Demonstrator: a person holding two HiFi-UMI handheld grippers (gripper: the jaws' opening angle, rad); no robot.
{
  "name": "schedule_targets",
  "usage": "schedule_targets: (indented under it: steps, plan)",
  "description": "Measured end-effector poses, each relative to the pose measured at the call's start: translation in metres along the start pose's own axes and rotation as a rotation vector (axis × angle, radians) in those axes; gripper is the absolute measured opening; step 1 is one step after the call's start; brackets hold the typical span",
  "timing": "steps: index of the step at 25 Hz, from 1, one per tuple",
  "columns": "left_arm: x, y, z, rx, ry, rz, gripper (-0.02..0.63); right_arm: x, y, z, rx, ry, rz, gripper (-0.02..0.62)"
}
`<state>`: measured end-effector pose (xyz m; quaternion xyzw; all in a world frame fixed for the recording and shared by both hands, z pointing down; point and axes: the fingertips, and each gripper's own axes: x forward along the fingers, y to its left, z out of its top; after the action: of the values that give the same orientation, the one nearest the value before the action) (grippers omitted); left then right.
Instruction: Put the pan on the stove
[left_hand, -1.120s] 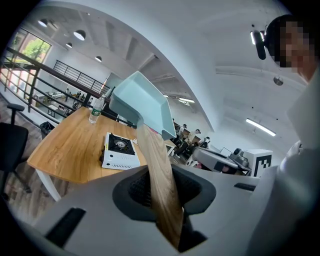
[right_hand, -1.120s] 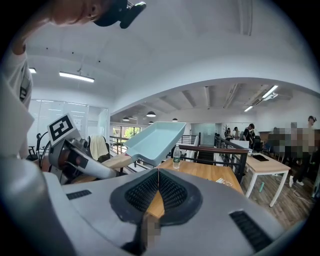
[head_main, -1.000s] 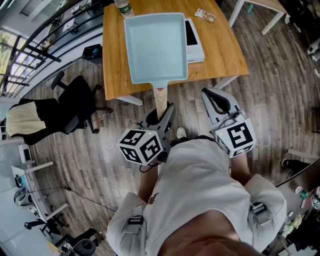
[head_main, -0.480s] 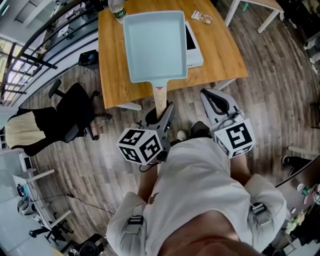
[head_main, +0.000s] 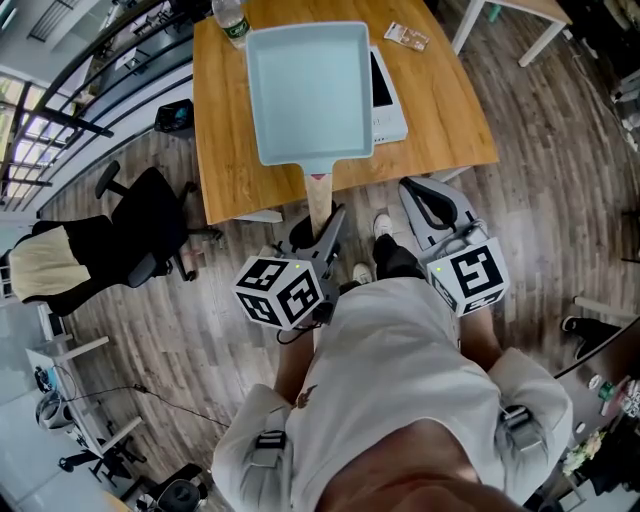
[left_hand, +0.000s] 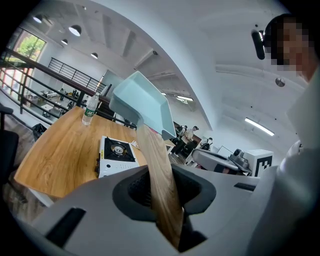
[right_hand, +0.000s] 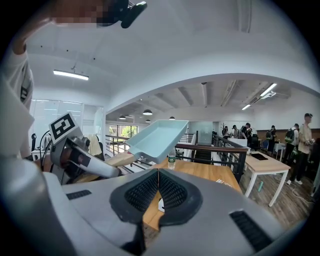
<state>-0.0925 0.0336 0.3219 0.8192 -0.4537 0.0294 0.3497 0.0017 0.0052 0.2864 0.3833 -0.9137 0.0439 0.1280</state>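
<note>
One stiff, front-heavy pan (head_main: 310, 92), as we are judging it, is hanging at twelve o'clock over the stove (head_main: 390, 95), the left gripper (head_main: 333, 222) clamping its wooden handle (head_main: 319, 195), the best place to hold. The right gripper (head_main: 420, 195) is resting closed, empty. Since before, we are carrying the pan farther over the table (head_main: 440, 120).

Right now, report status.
Left gripper shut on pan by its handle; right gripper shut, empty. Aloft over table, not yet on stove. Stove top bare.
</note>
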Motion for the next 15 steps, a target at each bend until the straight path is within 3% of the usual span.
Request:
schedule_targets:
  steps: [15]
  plan:
    - [0.057,0.015,0.025,-0.022,0.021,0.033,0.095,0.041,-0.056,-0.001,0.017,0.024,0.047,0.021]
